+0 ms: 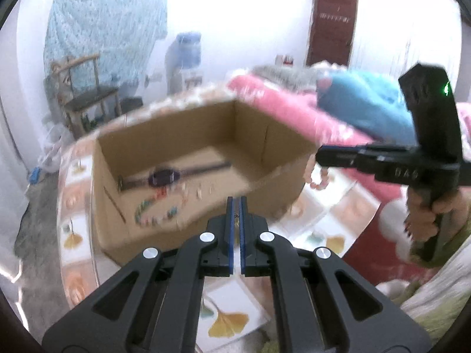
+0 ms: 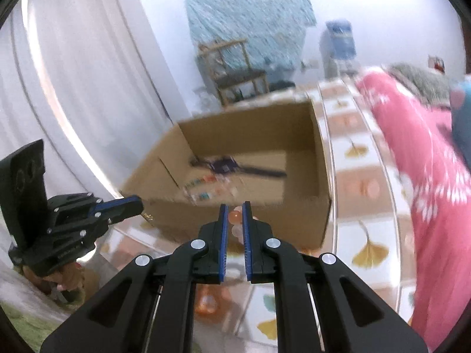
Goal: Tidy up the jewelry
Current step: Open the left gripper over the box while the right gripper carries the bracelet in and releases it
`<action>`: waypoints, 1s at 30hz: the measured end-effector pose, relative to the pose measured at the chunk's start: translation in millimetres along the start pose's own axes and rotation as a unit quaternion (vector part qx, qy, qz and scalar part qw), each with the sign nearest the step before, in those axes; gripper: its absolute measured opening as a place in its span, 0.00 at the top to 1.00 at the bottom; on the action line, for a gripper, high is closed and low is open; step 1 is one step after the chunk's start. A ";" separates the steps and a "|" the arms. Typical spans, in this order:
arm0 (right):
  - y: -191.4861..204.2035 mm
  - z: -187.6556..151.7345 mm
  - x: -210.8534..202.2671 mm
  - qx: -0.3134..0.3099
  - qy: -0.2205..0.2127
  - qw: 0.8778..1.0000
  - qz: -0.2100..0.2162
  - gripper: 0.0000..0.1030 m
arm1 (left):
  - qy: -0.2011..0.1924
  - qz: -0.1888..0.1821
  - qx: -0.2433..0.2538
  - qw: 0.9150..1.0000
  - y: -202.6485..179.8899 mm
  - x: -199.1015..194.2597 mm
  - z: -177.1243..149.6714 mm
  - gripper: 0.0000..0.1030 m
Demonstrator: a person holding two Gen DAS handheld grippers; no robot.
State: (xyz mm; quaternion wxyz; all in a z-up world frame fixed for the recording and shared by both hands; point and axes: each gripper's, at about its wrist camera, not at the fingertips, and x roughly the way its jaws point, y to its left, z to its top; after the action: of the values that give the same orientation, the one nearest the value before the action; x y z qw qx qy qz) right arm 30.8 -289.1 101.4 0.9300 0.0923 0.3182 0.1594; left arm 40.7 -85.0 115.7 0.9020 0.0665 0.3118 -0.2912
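Tiled table [image 2: 362,235], cardboard box [image 2: 297,223], bead bracelet [image 2: 235,220]

A round worktop [image 1: 318,211] with a ginkgo-leaf tile pattern carries an open cardboard box [image 1: 123,226]; its far edge blurs, apparently against pink bedding [image 1: 279,103].

Home bedroom; pink bedding [image 1: 282,103], door [image 1: 331,26]

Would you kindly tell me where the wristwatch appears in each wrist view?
Left wrist view: the wristwatch lies on the floor of the cardboard box, left of centre.
Right wrist view: it lies at mid-frame, toward the box's left wall.
Shared landmark: the beaded bracelet just in front of it.
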 end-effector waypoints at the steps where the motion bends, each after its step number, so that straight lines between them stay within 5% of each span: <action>1: 1.0 7.1 -3.4 -0.006 -0.007 1.000 0.005 0.91 | -0.012 -0.004 0.004 1.000 0.3 -3.9 8.3 0.98; 7: 9.7 42.2 -15.6 -0.030 -0.054 0.998 0.034 0.91 | -0.051 -0.014 0.017 0.998 2.5 2.0 45.9 0.98; 13: 3.0 62.9 0.8 -0.045 -0.073 0.996 0.014 0.91 | -0.015 -0.064 -0.013 0.998 6.5 60.3 59.0 0.98; 21: -29.3 72.0 42.5 -0.025 -0.029 0.999 0.007 0.91 | 0.064 -0.099 -0.042 0.992 8.7 124.0 46.5 0.90; 25: -41.3 75.4 57.1 -0.019 -0.003 1.000 0.010 0.91 | 0.052 -0.104 -0.058 0.992 16.4 116.4 40.4 0.75; 30: -52.2 84.0 73.4 -0.014 0.034 0.999 0.017 0.91 | 0.029 -0.083 -0.077 0.993 29.9 93.4 35.9 0.67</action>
State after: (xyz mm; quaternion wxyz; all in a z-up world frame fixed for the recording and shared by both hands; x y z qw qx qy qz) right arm 150.2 -317.6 111.5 0.9169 0.0796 0.3459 0.1826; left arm 135.9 -116.5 86.3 0.8678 -0.0211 0.3637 -0.3380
